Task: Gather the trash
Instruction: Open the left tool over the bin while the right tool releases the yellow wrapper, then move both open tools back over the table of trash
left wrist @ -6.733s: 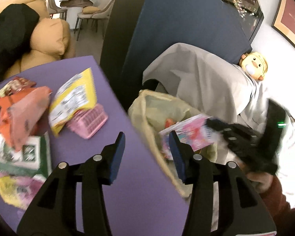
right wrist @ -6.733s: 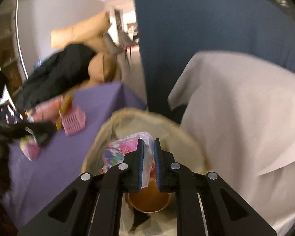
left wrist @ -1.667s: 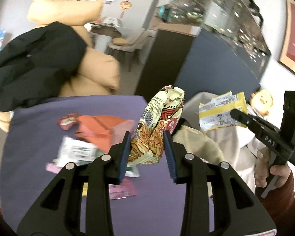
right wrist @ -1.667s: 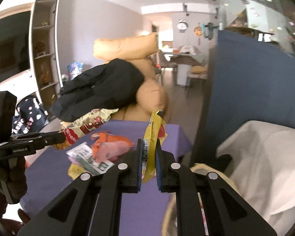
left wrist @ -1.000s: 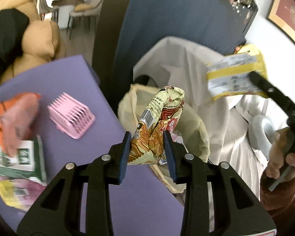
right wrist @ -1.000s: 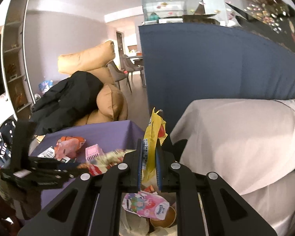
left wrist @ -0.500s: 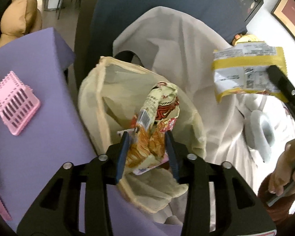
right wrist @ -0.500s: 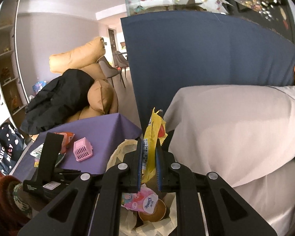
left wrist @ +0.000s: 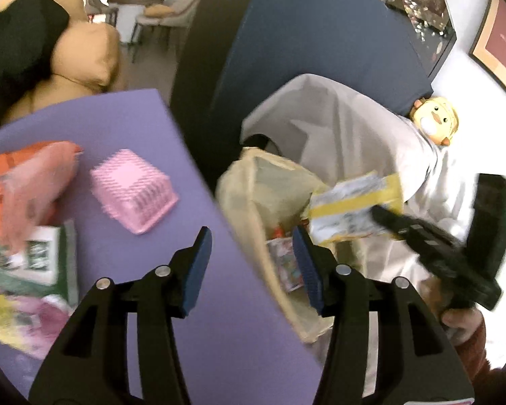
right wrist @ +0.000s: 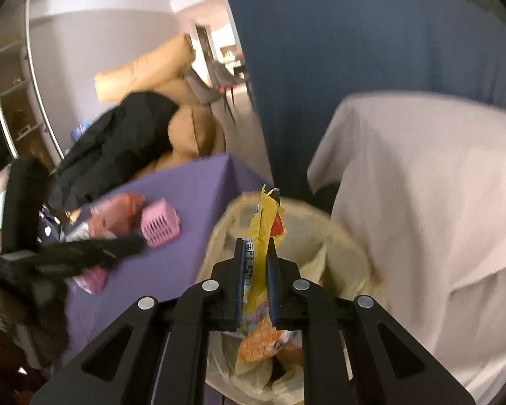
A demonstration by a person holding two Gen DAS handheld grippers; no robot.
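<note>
Feeding wrappers into the bin bag beside the table.

More wrappers [left wrist: 33,209] and a pink basket [left wrist: 133,190] waited on the purple table [left wrist: 219,303], well apart from the lined bin. The left gripper [left wrist: 251,263] hung spread and empty at the table's edge, its jaws having just been opening with nothing between them. The right gripper [right wrist: 255,266] pinched the yellow wrapper [right wrist: 264,233] upright over the bin bag [right wrist: 324,229], presumably to drop it cleanly inside.

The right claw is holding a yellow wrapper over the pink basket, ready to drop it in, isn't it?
Not the pink basket. The right wrist view shows the right claw gripping the yellow wrapper over the trash bag; the basket sits aside on the purple table.
</note>
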